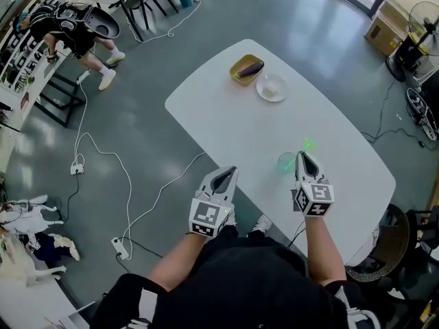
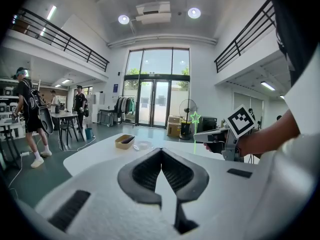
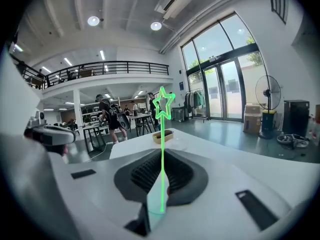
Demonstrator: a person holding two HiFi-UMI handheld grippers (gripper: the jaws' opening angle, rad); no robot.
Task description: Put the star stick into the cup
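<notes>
My right gripper (image 1: pixel 302 157) clenches the star stick (image 3: pixel 163 134) in its jaws, just right of the cup (image 1: pixel 286 162). Dropping it in is left to do, I judge; my left gripper (image 2: pixel 161 154) has its jaws closed, empty.

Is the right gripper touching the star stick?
Touching. The right gripper view shows the star stick clamped between the jaws of the right gripper.

Left gripper (image 1: pixel 229 172) with jaws together (nothing between), right gripper (image 1: pixel 302 155) tight on star stick (image 3: pixel 163 134)
</notes>
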